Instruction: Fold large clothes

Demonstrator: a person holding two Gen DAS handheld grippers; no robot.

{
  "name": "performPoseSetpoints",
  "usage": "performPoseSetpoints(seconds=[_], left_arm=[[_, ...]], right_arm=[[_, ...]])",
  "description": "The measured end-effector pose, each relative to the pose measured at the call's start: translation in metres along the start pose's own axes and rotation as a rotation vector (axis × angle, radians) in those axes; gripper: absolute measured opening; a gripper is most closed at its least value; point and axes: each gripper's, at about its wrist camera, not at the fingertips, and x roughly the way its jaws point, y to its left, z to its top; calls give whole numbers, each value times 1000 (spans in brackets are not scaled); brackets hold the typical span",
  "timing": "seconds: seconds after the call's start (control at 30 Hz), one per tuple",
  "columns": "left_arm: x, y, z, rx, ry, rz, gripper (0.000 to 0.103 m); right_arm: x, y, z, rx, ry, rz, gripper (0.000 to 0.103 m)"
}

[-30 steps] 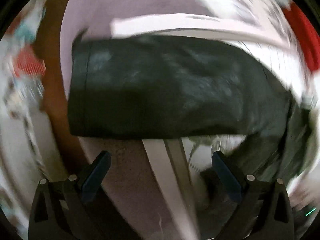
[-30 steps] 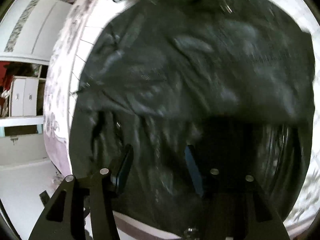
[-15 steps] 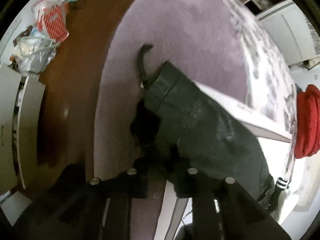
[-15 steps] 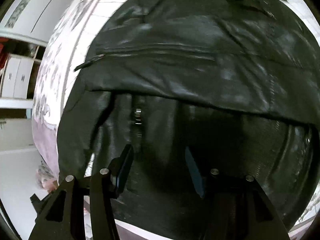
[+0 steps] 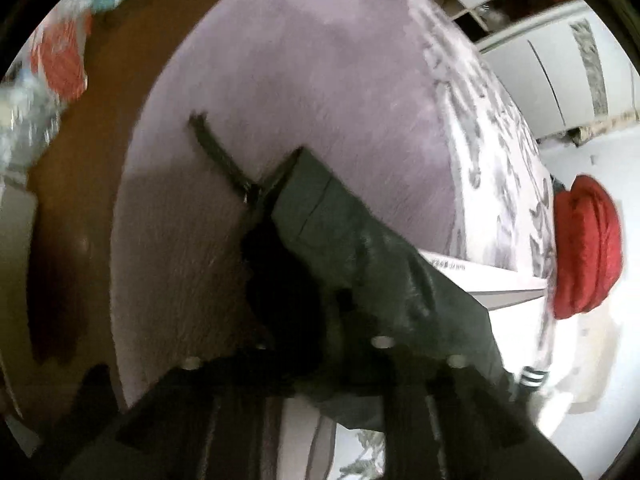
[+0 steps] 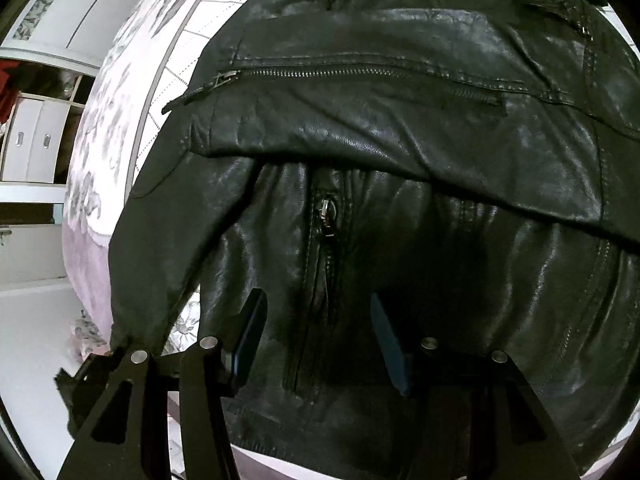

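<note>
Jacket sleeve [image 5: 360,248] hides left gripper's [image 5: 320,312] fingertips.

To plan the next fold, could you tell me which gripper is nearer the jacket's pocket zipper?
Right. The right gripper hovers open with the pocket zipper just ahead between its fingers; the left gripper is clamped on a sleeve, that zipper outside its view.
</note>
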Motion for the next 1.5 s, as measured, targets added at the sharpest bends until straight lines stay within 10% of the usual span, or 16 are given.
performPoseSetpoints(seconds=[0.33, 0.67, 0.93, 1.17, 1.4, 1.5], left_arm=[[-65, -115, 19, 322, -180, -10, 5], [-105, -296, -71, 850, -242, -179, 5], [-62, -390, -291, 1220, 98, -403, 4], [8, -385, -483, 1537, 383, -354, 6], [32, -363, -512, 1579, 472, -236, 15], [11, -369, -493, 1531, 463, -286, 49]], right_arm=[[-24, 19, 19, -58, -147, -330, 78], [-69, -25, 34, 111, -212, -242, 78], [-123, -138, 1, 336, -244, -258, 78], [-141, -238, -40, 489, -230, -294, 78], [-147, -297, -69, 564, -196, -255, 78], [-152, -311, -79, 580, -185, -207, 78]])
